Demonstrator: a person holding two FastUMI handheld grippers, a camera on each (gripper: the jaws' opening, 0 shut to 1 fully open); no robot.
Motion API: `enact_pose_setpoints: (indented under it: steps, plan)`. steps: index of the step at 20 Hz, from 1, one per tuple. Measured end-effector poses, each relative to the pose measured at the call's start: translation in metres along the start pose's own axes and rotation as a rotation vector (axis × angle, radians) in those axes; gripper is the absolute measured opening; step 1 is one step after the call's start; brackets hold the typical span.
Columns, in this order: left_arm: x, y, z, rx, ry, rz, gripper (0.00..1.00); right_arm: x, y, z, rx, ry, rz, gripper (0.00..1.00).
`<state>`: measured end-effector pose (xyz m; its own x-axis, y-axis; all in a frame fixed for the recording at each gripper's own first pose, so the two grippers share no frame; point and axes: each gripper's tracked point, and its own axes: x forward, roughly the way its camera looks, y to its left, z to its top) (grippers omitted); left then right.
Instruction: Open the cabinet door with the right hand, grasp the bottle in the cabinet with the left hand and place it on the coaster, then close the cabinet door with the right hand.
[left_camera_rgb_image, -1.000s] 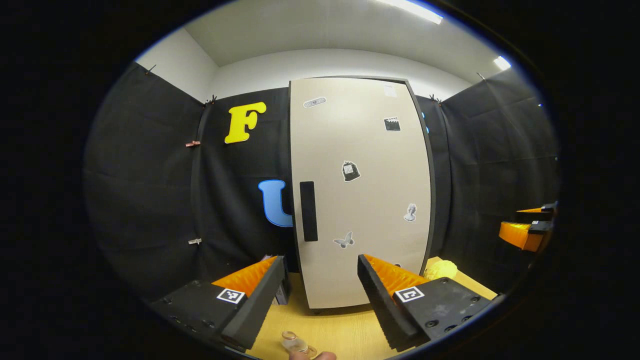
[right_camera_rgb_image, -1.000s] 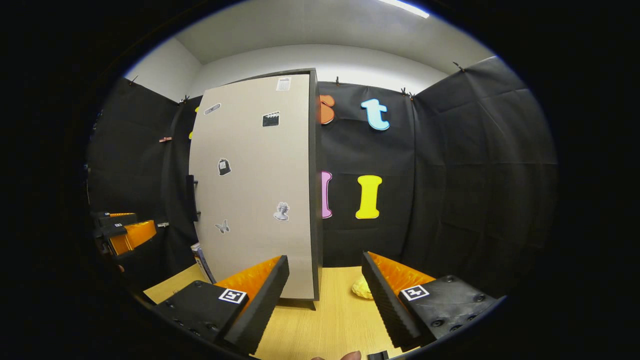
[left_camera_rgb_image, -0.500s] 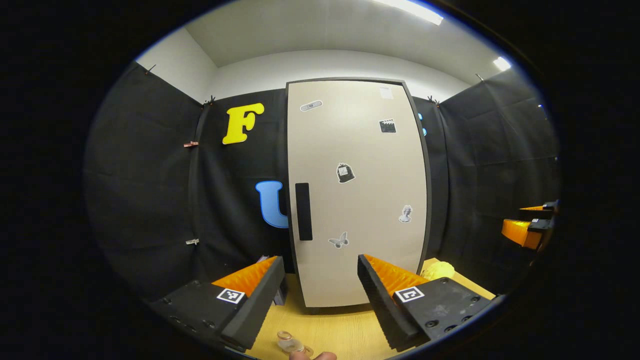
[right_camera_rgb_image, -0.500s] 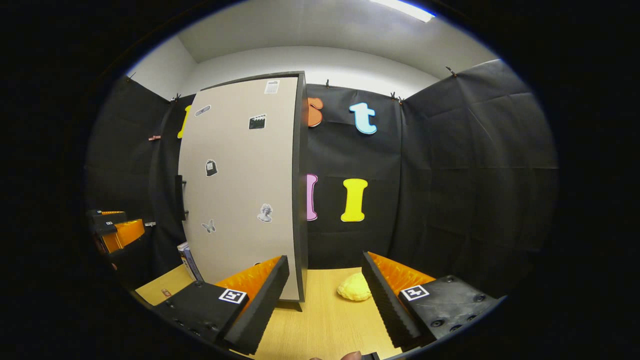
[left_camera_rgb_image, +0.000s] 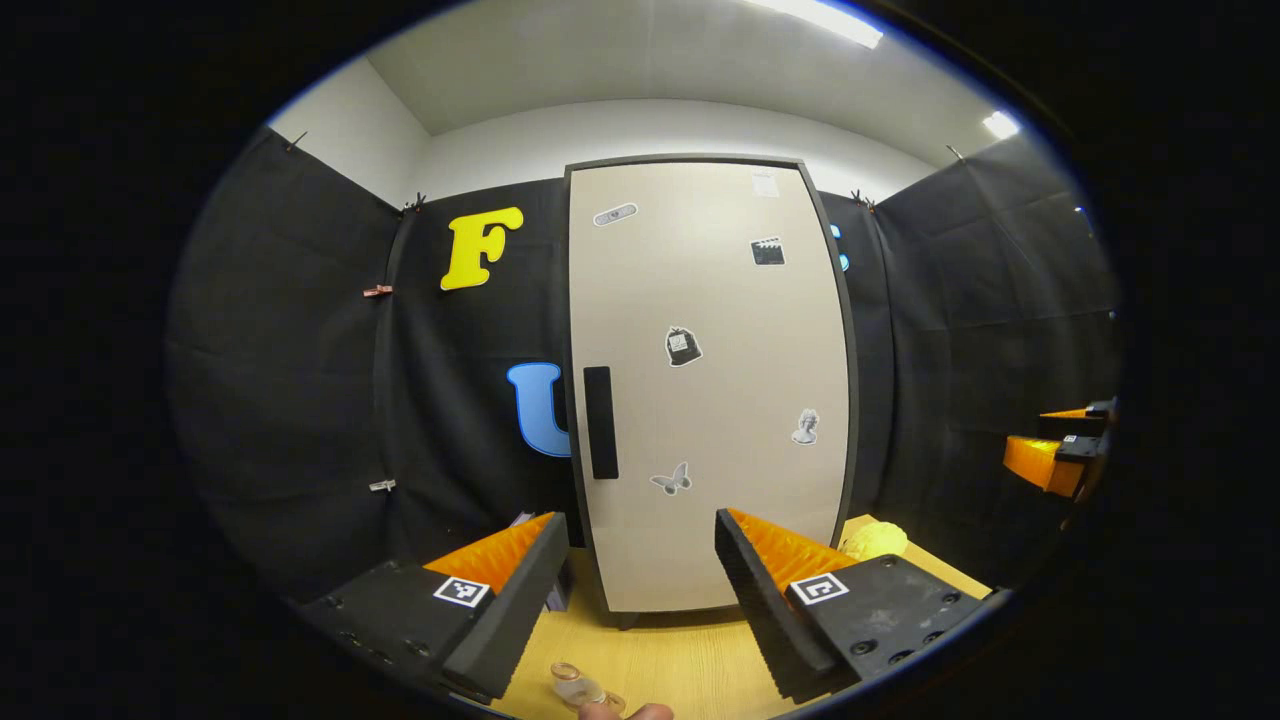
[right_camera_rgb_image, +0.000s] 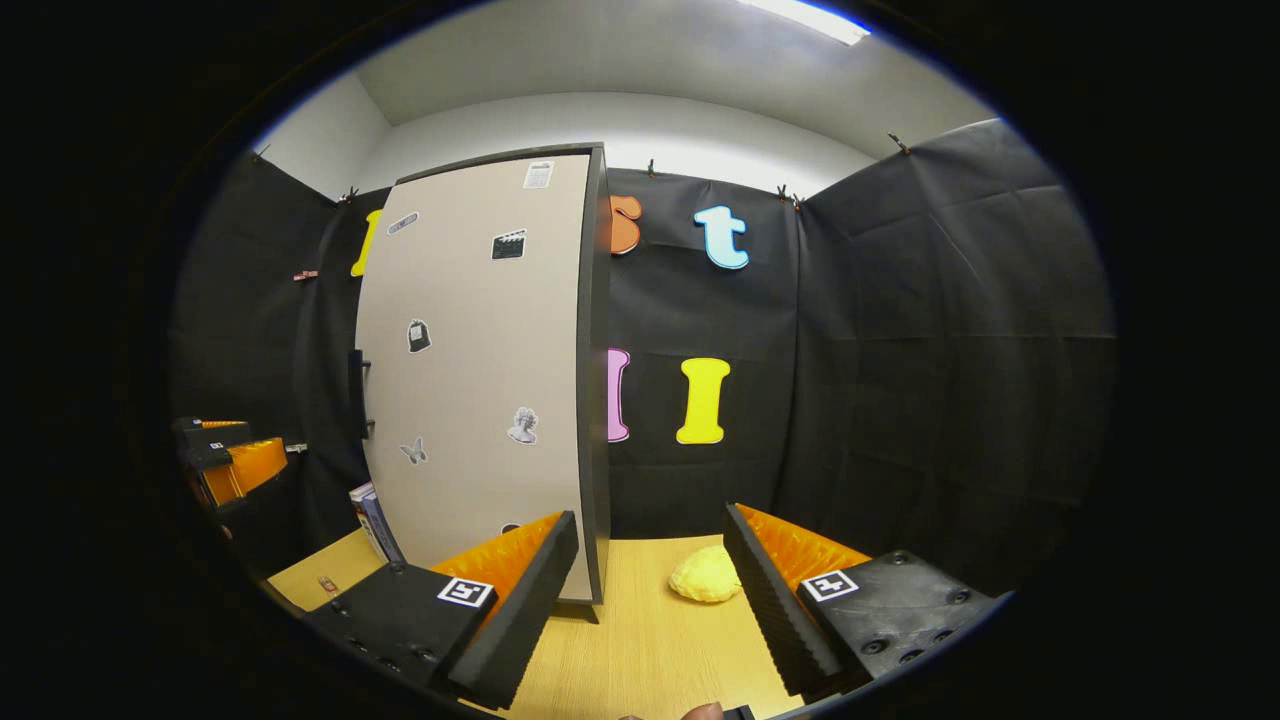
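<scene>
A tall cabinet is seen standing on a wooden worktop in front of the black cloth wall. Its pale door is shut flat against the dark frame. A black handle is fixed upright near the door's left edge. Small stickers are stuck on the door, among them a butterfly low down.

In the left gripper view, the left hand-held gripper is held in front of the door with its two orange and black fingers spread wide. Nothing is gripped between them. A small clear bottle is seen at the very bottom edge on the worktop, below the fingers, with a fingertip just beside it. What the bottle stands on cannot be told. A lumpy yellow thing lies on the worktop to the right of the cabinet. The right hand-held gripper is seen far off at the right edge.

In the right gripper view, the right hand-held gripper is also held wide open and empty, well apart from the door. The cabinet is seen from its right side, and some books lean by its far left side. The yellow lump sits on the worktop between the fingers, farther back.
</scene>
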<state>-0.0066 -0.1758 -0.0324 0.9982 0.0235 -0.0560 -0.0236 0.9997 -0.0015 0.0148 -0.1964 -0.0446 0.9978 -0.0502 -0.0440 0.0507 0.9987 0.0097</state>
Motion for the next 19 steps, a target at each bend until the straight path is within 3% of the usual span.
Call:
enact_pose_setpoints:
  steps: [13, 14, 15, 19]
  plan:
    - [0.0014, -0.0055, 0.0042, 0.004, -0.004, -0.009, 0.93, 0.0007, -0.0027, -0.0007, 0.003, -0.001, 0.0, 0.96]
    - [0.0024, -0.0058, 0.005, 0.006, -0.005, -0.008, 0.93, 0.0007, -0.0028, -0.0013, 0.002, 0.0, 0.001, 1.0]
    - [0.0027, -0.0065, 0.0046, 0.006, -0.005, -0.009, 0.93, 0.0007, -0.0026, -0.0019, 0.002, 0.001, 0.001, 0.96]
    - [0.0031, -0.009, 0.0045, 0.003, -0.005, -0.015, 0.93, 0.0015, -0.0042, -0.0014, 0.001, -0.001, -0.002, 0.96]
